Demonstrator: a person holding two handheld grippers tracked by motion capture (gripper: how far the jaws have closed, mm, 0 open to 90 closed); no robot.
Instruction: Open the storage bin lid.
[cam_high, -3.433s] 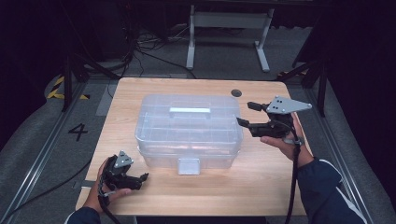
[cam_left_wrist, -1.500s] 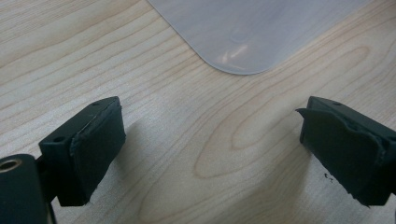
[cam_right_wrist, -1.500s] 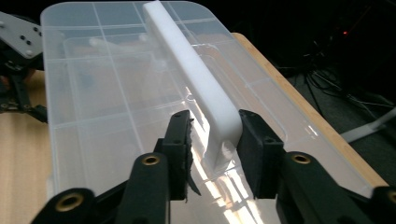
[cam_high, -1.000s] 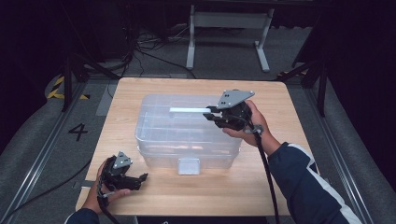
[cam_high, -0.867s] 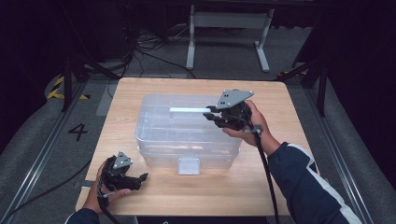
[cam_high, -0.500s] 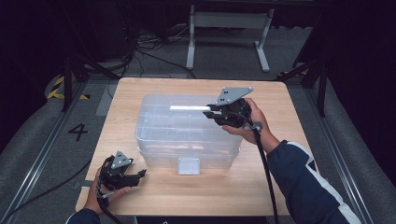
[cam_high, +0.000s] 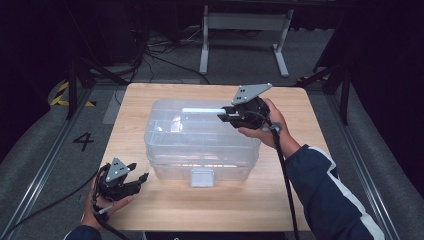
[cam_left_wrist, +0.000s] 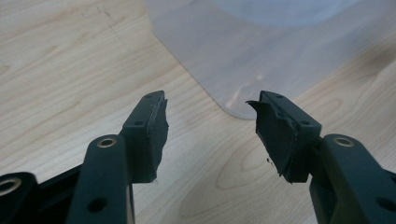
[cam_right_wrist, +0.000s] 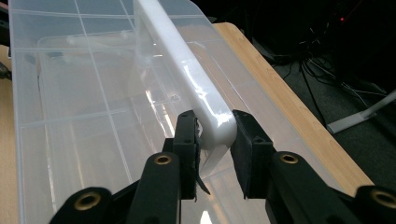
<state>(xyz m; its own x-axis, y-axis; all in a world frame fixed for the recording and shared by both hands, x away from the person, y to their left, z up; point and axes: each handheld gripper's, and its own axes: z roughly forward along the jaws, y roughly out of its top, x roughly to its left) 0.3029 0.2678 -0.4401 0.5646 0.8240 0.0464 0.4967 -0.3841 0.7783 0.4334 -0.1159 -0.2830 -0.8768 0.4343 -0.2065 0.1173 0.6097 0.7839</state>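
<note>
a: what has the right claw (cam_high: 223, 114) got?
b: its jaws are clamped on the end of the white handle (cam_right_wrist: 187, 70) atop the clear box (cam_high: 200, 140).
a: and the left claw (cam_left_wrist: 210, 126)?
b: half open, jaws have just been closing, nothing between them; the box's corner lies just ahead, mid wooden surface (cam_high: 300, 200), nothing in the way.

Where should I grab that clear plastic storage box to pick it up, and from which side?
By the white handle raised on top of the clear plastic box: a narrow bar that fits between jaws. Come from its right end, along the bar, as the right gripper does, its pads pressed on either flank. The box's wide, smooth walls look hard to pinch.
</note>
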